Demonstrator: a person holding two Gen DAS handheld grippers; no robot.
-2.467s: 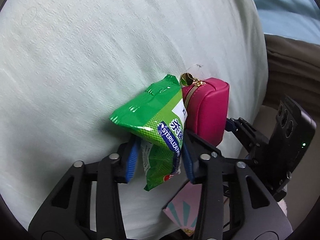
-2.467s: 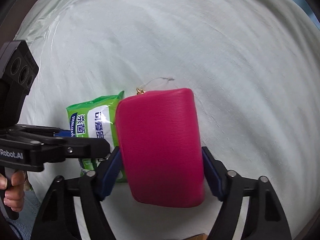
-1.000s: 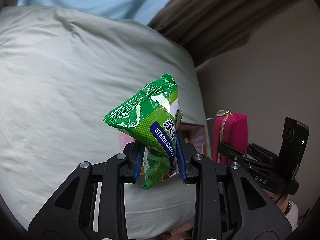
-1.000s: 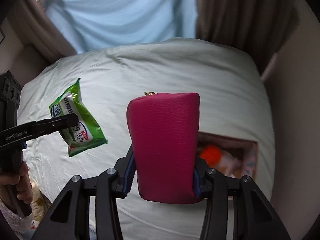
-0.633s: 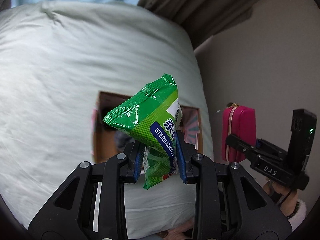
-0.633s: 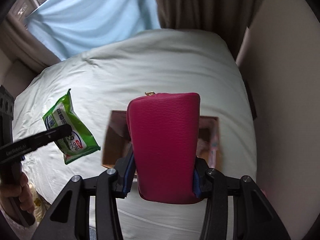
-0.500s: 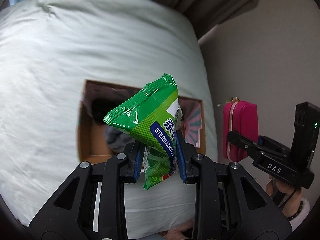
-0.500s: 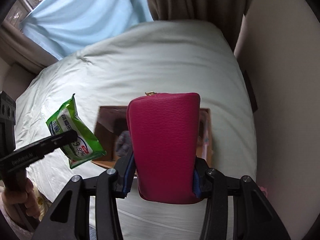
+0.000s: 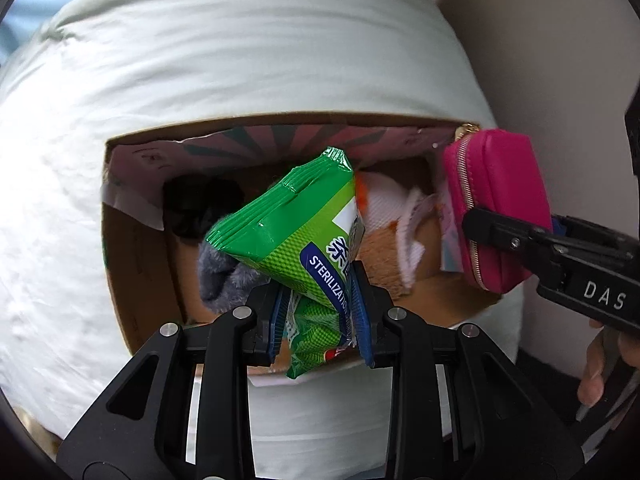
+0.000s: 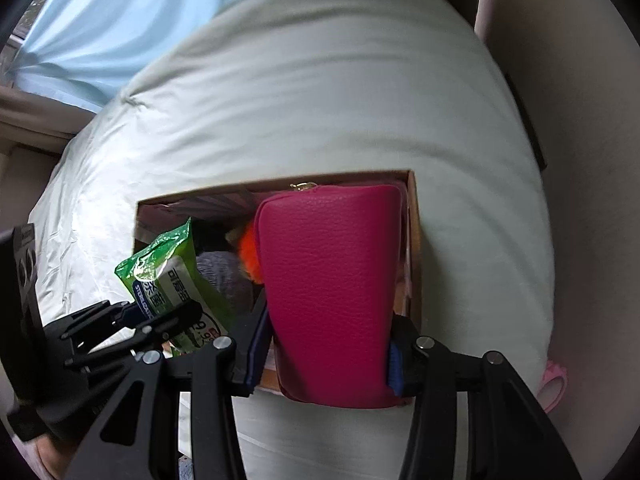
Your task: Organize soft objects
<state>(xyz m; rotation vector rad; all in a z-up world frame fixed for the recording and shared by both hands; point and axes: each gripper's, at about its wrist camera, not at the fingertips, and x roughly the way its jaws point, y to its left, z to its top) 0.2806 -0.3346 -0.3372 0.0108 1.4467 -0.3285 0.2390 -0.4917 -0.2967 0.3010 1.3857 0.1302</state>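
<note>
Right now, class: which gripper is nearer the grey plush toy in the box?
Left. The left gripper, shut on the green wipes packet, hangs right over the grey plush toy. The right gripper, clamping the pink pouch, is over the cardboard box's other end.

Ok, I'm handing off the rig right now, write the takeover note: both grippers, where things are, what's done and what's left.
Left gripper: shut on the green wipes pack, held over the cardboard box.
Right gripper: shut on the pink zip pouch, over the box's right end.
Box sits on the pale bedding; a grey plush item, an orange-and-white soft toy and something dark lie inside.
Done: both items carried to the box.
Left: lower and release each inside.
</note>
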